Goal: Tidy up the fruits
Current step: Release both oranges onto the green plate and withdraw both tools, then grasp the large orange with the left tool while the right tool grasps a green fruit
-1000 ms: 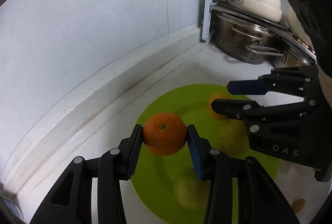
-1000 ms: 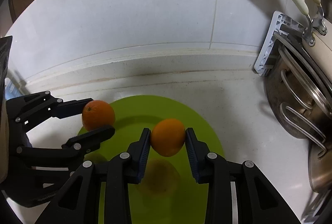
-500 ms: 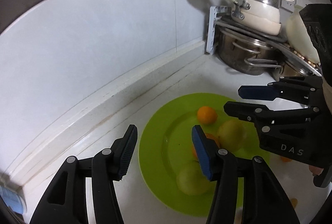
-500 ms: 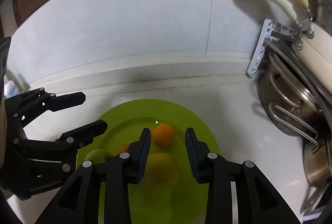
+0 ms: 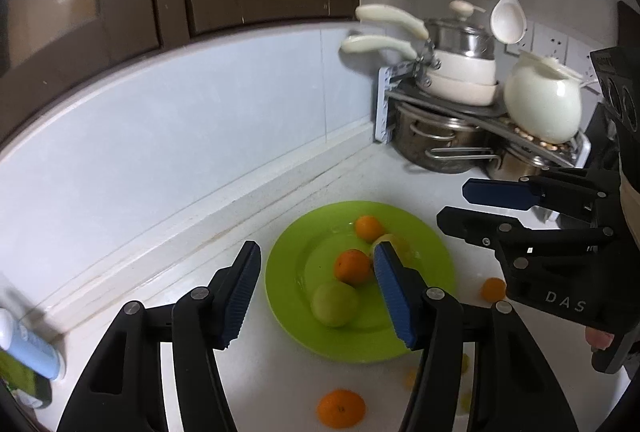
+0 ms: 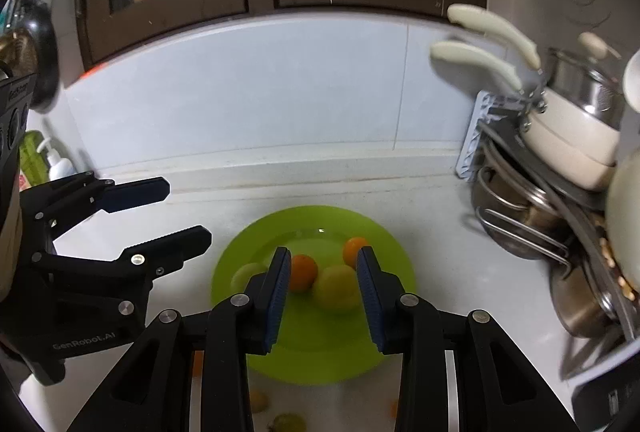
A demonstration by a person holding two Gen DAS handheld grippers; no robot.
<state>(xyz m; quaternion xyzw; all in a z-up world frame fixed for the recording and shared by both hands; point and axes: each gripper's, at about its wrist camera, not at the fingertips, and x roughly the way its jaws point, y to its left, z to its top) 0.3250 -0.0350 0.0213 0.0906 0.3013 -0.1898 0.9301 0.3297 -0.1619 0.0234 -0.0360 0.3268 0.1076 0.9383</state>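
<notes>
Fruits sit on green plate beneath both empty, parted hand-held grippers, pot rack beside

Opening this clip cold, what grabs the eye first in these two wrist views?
The bright green plate on the white counter, holding two oranges and two yellow-green fruits. Both grippers, the left gripper and the right gripper, hang empty above it. More fruit, including a loose orange, lies on the counter in front of the plate, and stacked pots fill the rack at right.

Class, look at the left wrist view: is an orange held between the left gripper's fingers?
No, the left gripper is open and holds nothing.
</notes>
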